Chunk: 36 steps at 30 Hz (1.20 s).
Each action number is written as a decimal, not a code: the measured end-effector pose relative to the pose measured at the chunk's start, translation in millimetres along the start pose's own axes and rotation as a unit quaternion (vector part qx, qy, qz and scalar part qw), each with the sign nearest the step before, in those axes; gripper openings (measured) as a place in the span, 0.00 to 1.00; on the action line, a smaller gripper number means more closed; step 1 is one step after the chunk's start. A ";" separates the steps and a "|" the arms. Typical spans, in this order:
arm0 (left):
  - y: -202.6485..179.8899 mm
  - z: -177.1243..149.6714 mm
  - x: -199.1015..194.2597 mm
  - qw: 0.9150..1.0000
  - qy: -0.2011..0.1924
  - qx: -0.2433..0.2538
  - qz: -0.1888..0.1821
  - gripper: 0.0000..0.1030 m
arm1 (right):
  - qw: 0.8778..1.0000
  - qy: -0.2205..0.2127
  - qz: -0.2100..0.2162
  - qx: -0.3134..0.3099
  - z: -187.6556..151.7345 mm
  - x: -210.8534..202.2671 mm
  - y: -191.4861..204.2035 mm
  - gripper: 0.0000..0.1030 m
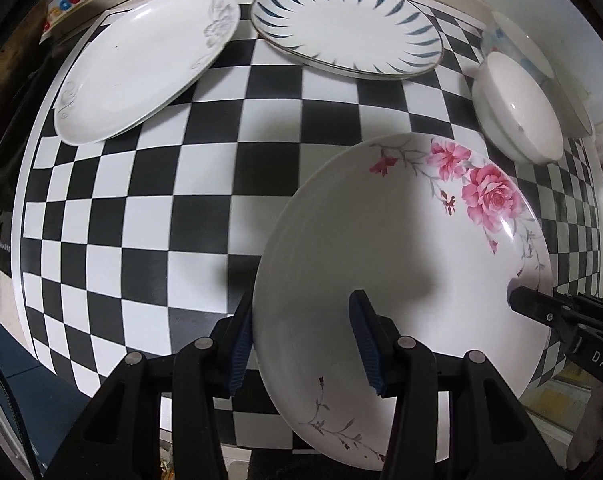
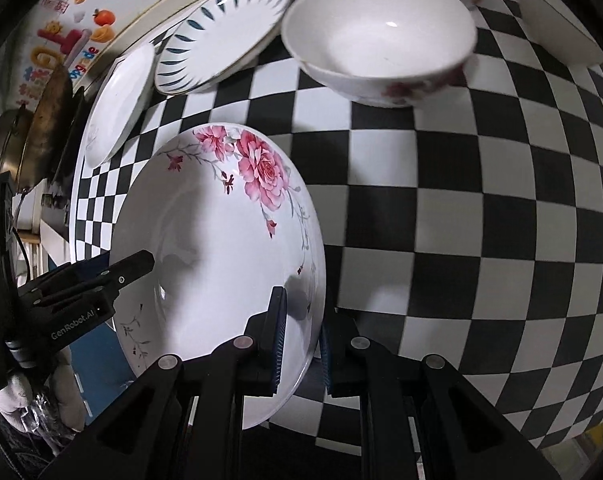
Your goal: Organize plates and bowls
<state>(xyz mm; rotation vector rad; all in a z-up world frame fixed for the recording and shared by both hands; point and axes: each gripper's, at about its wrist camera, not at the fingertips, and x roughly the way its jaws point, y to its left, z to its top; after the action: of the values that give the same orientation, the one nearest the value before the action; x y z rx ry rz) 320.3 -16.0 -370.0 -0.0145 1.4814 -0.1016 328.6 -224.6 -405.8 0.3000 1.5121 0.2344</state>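
Left tongs (image 1: 301,344) clamped on the near rim of a white ceramic plate with pink roses (image 1: 401,256), one blue-padded finger over the rim, one beneath. Right tongs (image 2: 301,340) clamped on the opposite rim of the same plate (image 2: 221,248). Plate tilted, over a glossy black-and-white chequered counter (image 1: 161,208). Farther back on the counter: a plain white oval plate with faint grey scrollwork (image 1: 141,68) beside a white round plate with dark blue leaf strokes (image 1: 341,24), both near the cream back edge. To the right, a white ceramic bowl with red flowers outside (image 2: 381,40), more bowls behind it. At the left margin of the right view, metal pans (image 2: 25,140) and a wall with colourful cartoon stickers (image 2: 65,40).
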 end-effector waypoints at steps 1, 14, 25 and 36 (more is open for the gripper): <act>-3.4 0.8 0.2 1.000 0.000 0.003 0.001 0.43 | 1.000 0.000 -0.001 0.001 -0.3 0.0 -1.8 0.16; -27.4 3.5 11.0 0.998 0.008 0.065 -0.017 0.43 | 0.998 -0.001 -0.025 0.049 -15.0 -4.3 -36.3 0.16; 18.8 36.5 -42.6 0.998 -0.048 0.036 -0.036 0.43 | 0.991 -0.025 -0.018 0.133 -22.1 -47.4 -49.6 0.20; 210.0 71.2 -31.8 0.975 -0.068 -0.207 -0.041 0.46 | 0.982 -0.076 0.073 -0.158 163.6 -45.7 171.9 0.56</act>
<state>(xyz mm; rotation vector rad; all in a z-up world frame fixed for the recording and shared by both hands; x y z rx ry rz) 400.9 191.8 -347.1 -0.4133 1.3432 0.1417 495.5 -86.0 -299.4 0.1714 1.2796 0.5502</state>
